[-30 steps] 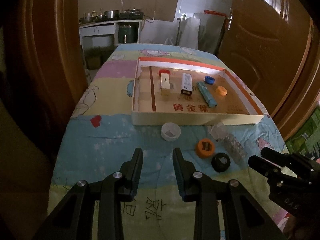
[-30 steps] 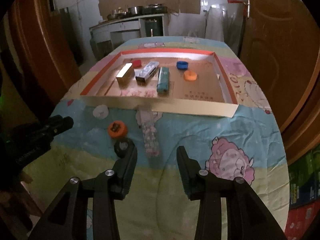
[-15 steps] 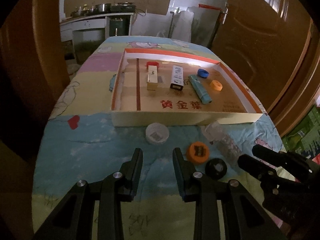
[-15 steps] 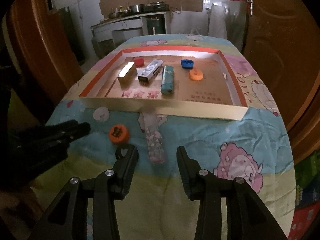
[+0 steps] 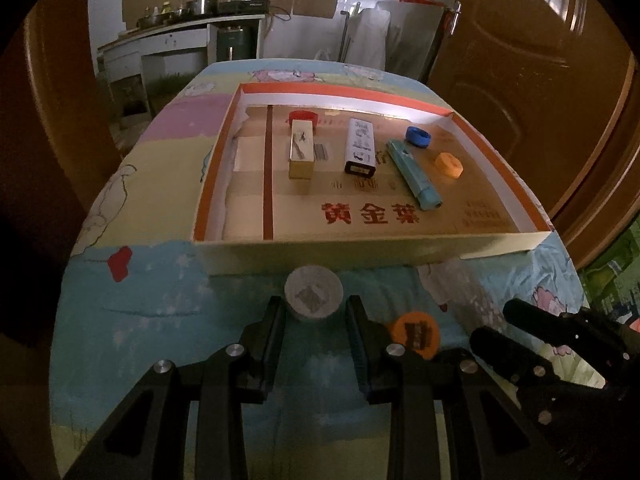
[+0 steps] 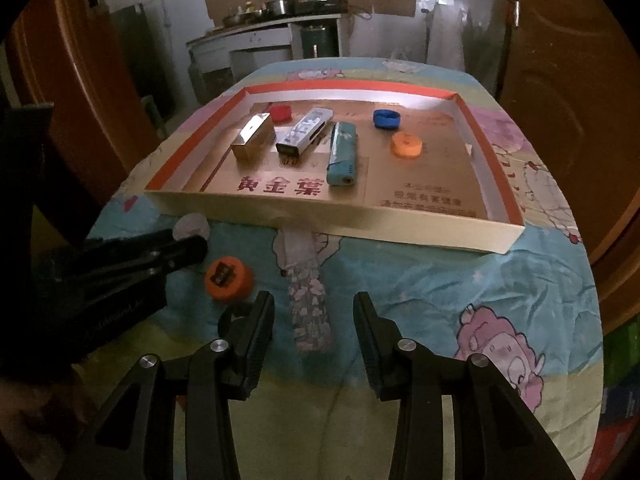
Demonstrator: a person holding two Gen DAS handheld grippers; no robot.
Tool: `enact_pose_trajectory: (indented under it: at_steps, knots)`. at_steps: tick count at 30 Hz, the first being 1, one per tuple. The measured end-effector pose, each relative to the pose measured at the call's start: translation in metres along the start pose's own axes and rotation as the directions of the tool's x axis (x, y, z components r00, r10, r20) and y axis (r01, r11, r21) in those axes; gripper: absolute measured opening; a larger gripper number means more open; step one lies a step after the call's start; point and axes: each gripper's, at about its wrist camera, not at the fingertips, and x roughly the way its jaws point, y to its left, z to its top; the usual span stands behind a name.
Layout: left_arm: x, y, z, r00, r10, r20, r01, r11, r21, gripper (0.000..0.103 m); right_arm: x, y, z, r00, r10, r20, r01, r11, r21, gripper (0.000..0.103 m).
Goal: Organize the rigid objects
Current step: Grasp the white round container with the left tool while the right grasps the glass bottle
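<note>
A white cap (image 5: 314,294) lies on the cloth just before the cardboard tray (image 5: 360,252), between the tips of my left gripper (image 5: 316,312), whose pads stand a little off it. In the right wrist view a clear flowered tube (image 6: 308,300) lies lengthwise between the fingers of my right gripper (image 6: 314,308), which is open with gaps on both sides. An orange cap (image 6: 228,278) and a half-hidden black cap (image 6: 236,316) sit left of the tube. The tray (image 6: 360,224) holds a gold box (image 5: 301,154), a white box (image 5: 360,146), a teal tube (image 5: 414,174) and small caps.
The table wears a cartoon-print cloth (image 6: 460,280) that drops off at its left and right edges. Brown wooden doors (image 5: 540,80) flank the table. A kitchen counter (image 5: 180,36) with pots stands beyond its far end. My left gripper's fingers (image 6: 188,244) reach in from the left of the right wrist view.
Both grippers have moved forward and down toward the table. The white cap now sits between the left fingertips and the flowered tube between the right fingers. Neither opening has changed.
</note>
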Motion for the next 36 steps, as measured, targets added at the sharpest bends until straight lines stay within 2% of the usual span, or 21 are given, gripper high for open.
enact_pose_trajectory:
  at_steps: [11,19,36]
  knots:
    - [0.008,-0.002,0.006,1.0,-0.003,0.018,0.003,1.0,0.025,0.031,0.018,-0.003,0.009,1.0,-0.004,-0.014,0.004,1.0,-0.027,0.042]
    - [0.007,-0.001,0.005,0.999,-0.007,0.031,0.006,1.0,0.02,0.031,0.022,0.007,0.01,1.0,-0.027,-0.01,0.026,0.996,-0.082,0.022]
    - [0.0,0.005,0.0,0.999,-0.032,0.036,0.032,0.999,-0.013,0.031,0.017,0.006,0.007,1.0,-0.028,-0.009,0.027,0.998,-0.063,0.02]
